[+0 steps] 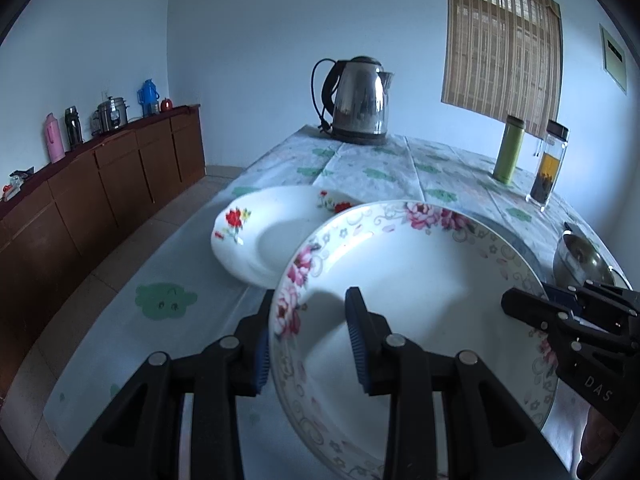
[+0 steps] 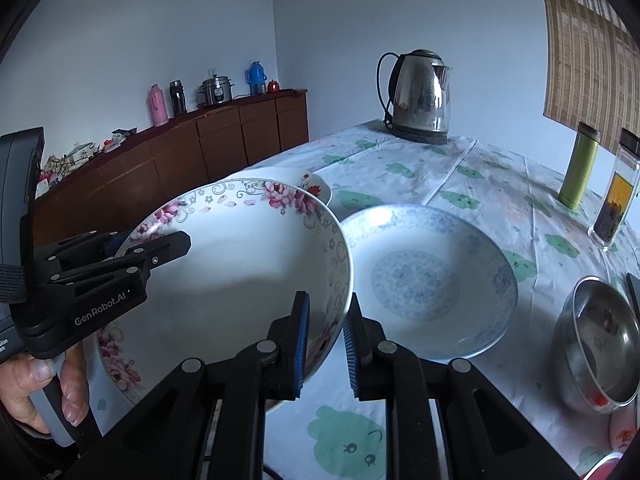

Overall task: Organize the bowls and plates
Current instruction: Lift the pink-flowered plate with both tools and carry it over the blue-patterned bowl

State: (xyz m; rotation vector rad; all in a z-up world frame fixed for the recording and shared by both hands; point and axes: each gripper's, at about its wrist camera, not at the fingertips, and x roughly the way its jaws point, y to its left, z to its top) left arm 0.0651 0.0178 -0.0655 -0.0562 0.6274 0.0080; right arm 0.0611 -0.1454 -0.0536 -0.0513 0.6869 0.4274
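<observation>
A deep white plate with pink flowers [image 1: 420, 280] is held above the table by both grippers. My left gripper [image 1: 308, 340] is shut on its left rim. My right gripper [image 2: 326, 344] is shut on its right rim [image 2: 332, 308]; it also shows at the right of the left wrist view [image 1: 560, 316]. A white plate with red flowers [image 1: 260, 232] lies on the table behind it. A blue-patterned plate [image 2: 432, 280] lies to its right. A steel bowl [image 2: 600, 344] sits at the far right.
A steel kettle [image 1: 360, 100] stands at the table's far end. A green flask [image 1: 509, 148] and a tea bottle [image 1: 548, 164] stand at the right. A brown sideboard [image 1: 100, 184] with flasks and a cooker lines the left wall.
</observation>
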